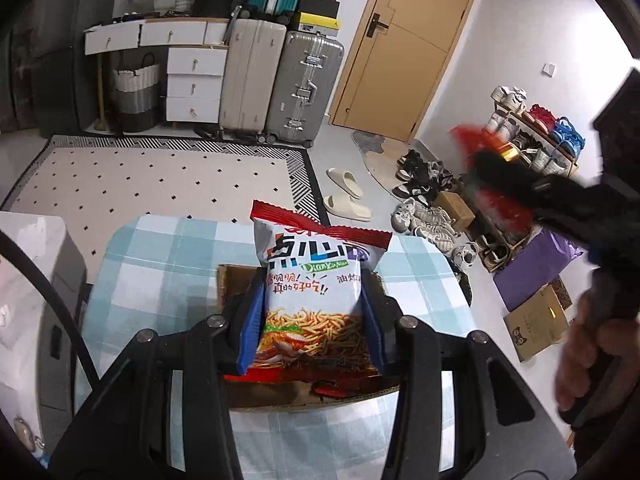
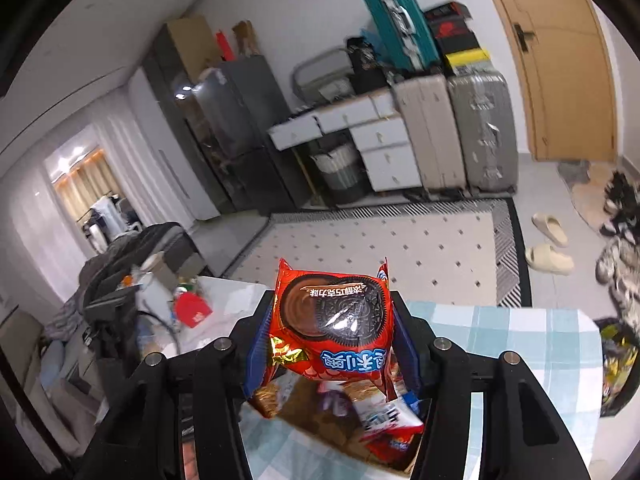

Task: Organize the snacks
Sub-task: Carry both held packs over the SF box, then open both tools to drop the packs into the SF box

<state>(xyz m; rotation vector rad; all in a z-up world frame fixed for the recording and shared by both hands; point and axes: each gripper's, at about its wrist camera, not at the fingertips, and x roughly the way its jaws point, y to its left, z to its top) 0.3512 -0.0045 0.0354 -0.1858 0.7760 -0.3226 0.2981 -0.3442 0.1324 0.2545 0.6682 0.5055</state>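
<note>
My left gripper is shut on a white noodle-snack bag with a red top edge, its blue pads pressing both sides. The bag hangs upright over an open cardboard box on the blue-checked table. My right gripper is shut on a red chocolate-cookie pack held above the same box, where several other snack packs lie. In the left wrist view the right gripper is a blur at the right with the red pack, a hand below it.
Beyond the table lie a dotted rug, slippers and several shoes on the floor. Suitcases and white drawers line the far wall. A cluttered side table stands at the left, a dark bag at the right.
</note>
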